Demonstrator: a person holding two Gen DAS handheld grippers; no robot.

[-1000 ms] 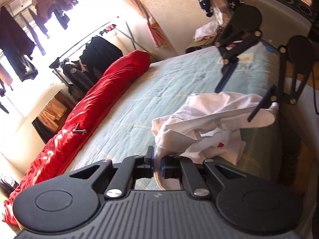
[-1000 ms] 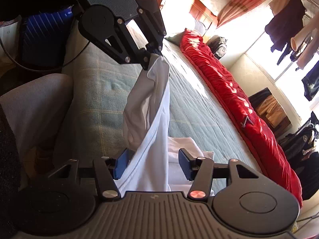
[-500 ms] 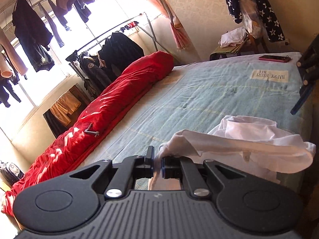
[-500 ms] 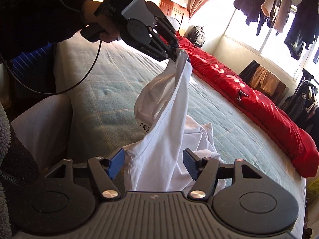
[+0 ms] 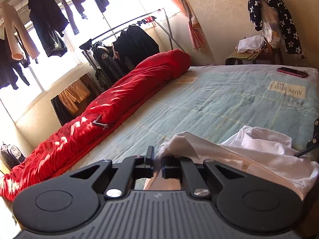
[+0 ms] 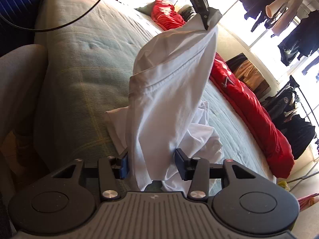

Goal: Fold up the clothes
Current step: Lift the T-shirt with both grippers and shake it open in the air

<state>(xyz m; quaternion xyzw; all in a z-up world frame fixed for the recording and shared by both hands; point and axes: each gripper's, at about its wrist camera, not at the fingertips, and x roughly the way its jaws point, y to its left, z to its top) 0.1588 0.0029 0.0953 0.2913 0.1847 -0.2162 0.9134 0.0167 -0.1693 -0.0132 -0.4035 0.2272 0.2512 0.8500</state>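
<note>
The left gripper (image 5: 157, 164) is clenching the shirt (image 6: 171, 91), lifting one edge off the bed (image 5: 229, 107). The right gripper (image 6: 151, 164) is closing around hanging cloth; next, likely spreading it flat.

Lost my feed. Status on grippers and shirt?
Left gripper shut on shirt, lifting it. Right gripper closing, shirt between jaws. Nothing in the way.
</note>
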